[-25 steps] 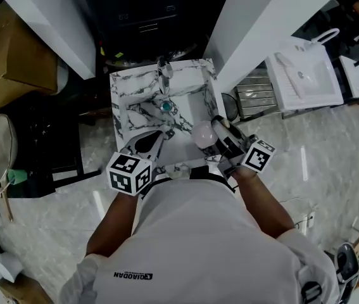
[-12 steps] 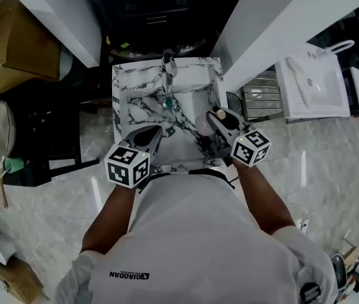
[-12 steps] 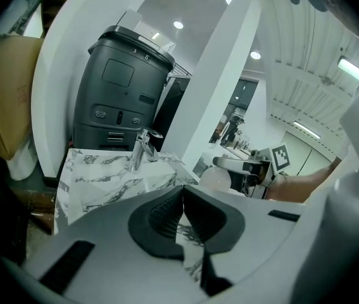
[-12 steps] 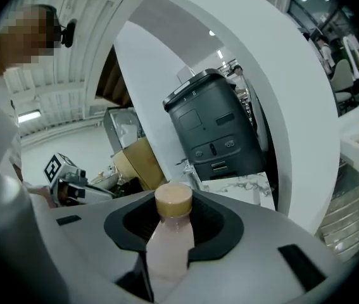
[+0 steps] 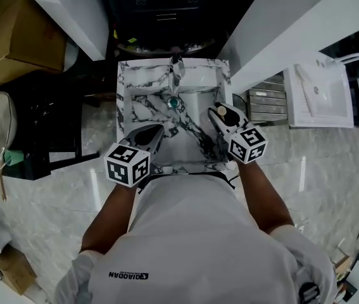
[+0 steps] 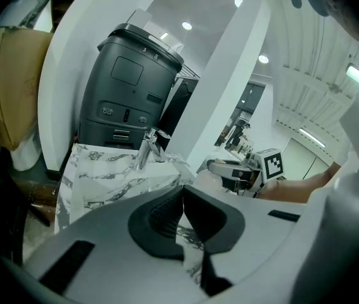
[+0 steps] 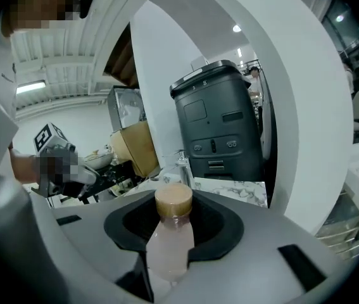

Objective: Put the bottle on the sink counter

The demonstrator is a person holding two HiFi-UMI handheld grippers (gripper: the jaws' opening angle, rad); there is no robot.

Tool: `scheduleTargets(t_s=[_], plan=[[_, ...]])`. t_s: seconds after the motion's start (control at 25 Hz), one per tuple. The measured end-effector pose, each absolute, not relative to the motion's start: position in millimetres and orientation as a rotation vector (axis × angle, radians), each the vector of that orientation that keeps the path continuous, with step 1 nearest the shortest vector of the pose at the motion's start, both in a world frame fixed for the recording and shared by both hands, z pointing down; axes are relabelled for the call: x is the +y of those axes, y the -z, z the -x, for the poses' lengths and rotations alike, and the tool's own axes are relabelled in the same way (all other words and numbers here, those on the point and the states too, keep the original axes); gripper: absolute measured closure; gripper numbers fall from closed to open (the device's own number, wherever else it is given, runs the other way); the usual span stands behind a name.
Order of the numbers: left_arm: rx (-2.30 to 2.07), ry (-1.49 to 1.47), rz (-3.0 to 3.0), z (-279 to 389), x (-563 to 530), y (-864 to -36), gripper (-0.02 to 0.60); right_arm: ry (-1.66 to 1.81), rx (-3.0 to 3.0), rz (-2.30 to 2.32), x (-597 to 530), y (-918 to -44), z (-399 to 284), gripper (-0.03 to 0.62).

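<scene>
Surface: one marble-patterned sink counter [image 5: 132, 84], white with dark veins, at upper centre of the head view. It carries one faucet [image 5: 176, 65] at the back edge and one drain [image 5: 173, 102] in the basin.

Room: pale glossy tile floor [image 5: 52, 220]. Two white pillars, one at upper left [image 5: 71, 11] and one at upper right [image 5: 293, 18]. One dark grey machine [image 6: 125, 87] stands right behind the counter. One cardboard box [image 5: 14, 30] sits in the upper left corner. One plain white sink [image 5: 318, 97] is at the right edge.

Count: two grippers, two marker cubes (left cube [image 5: 128, 165], right cube [image 5: 247, 144]), one bottle.

Left gripper [image 6: 182, 198]: jaws pressed together, nothing between them, over the basin's lower left.

Right gripper [image 7: 173, 217]: jaws pinch the bottle [image 7: 170, 239] by its body, upright. The bottle is pale pink with a tan cap and sits centre right in the head view, over the right side of the basin. Whether its base touches the counter cannot be told.
</scene>
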State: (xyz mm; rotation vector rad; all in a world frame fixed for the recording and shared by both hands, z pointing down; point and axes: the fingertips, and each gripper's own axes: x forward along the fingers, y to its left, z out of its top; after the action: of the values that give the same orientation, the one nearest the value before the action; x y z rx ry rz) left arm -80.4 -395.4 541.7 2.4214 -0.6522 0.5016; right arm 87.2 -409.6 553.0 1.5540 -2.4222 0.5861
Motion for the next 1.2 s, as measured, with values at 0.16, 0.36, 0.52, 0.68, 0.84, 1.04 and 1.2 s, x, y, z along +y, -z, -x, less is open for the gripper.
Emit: scheduleTargets(t_s=[0.16,0.36,0.52,0.68,0.84,1.04,1.2], plan=[[-0.679,-0.494,-2.416,84,-403,-543,0.566,-0.557,-2.4,-1.555,-423,-559,-92,0.442],[-0.692,-0.507,-2.415,88,-403,-547,0.566,-0.541,-2.377,-1.554,-438,-565,-95,0.442],[-0.7,-0.507,-2.412,90,-405,-547,0.566,-0.532,-2.36,-1.546,-452,-572,-98,0.442],[-0.72,-0.504,-2.407,95,-407,-547,0.566,-0.54,-2.339,-1.554,-465,-579,-103,0.442],[-0.729,-0.501,-2.4,97,-408,-547,0.566,-0.523,-2.316,-1.539,-476,-587,-107,0.442],[-0.736,-0.499,-2.395,99,-408,-547,0.566,-0.518,-2.299,-1.536,-492,-593,-111,0.442],[-0.762,-0.507,-2.388,105,-411,-546,0.566,-0.508,-2.284,-1.532,-506,-596,-117,0.442]])
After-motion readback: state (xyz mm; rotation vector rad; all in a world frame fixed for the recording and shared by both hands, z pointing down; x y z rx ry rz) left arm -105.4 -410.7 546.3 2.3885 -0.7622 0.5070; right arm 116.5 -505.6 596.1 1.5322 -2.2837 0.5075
